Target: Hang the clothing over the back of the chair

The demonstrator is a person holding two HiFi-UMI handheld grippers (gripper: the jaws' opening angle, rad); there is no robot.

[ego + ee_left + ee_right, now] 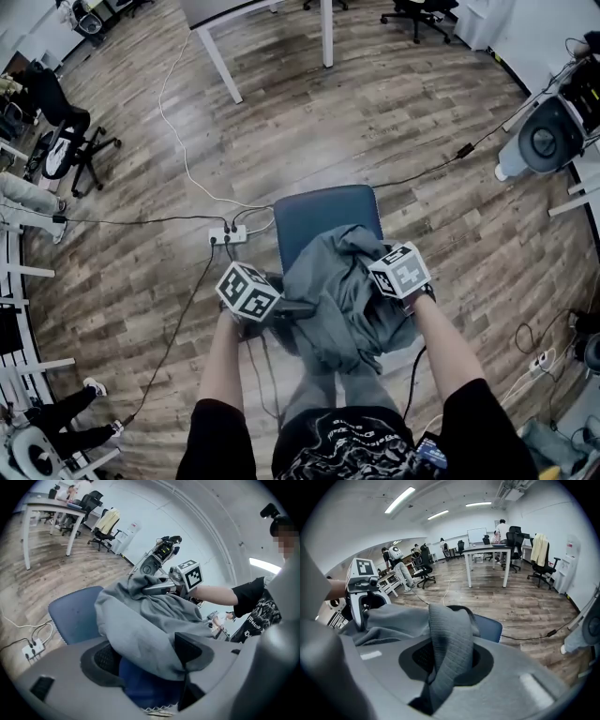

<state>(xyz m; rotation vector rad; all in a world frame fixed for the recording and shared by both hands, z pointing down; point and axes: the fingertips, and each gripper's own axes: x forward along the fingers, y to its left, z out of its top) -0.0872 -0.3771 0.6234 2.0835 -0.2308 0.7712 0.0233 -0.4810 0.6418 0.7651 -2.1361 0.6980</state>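
Note:
A grey garment [342, 305] is bunched over the back of the blue chair [323, 220], just in front of my body. My left gripper [298, 307] sits at the garment's left edge. In the left gripper view its jaws stand wide apart; the garment [140, 620] drapes loosely between them over a blue chair part, and the pads [101, 660] do not press on it. My right gripper [386, 281] is at the garment's upper right. In the right gripper view it [445, 660] is shut on a ribbed strip of the garment [447, 644].
A power strip [228, 235] with cables lies on the wood floor left of the chair. White table legs [326, 33] stand further off. A black office chair [66, 131] is at the far left and a grey machine [544, 141] at the right.

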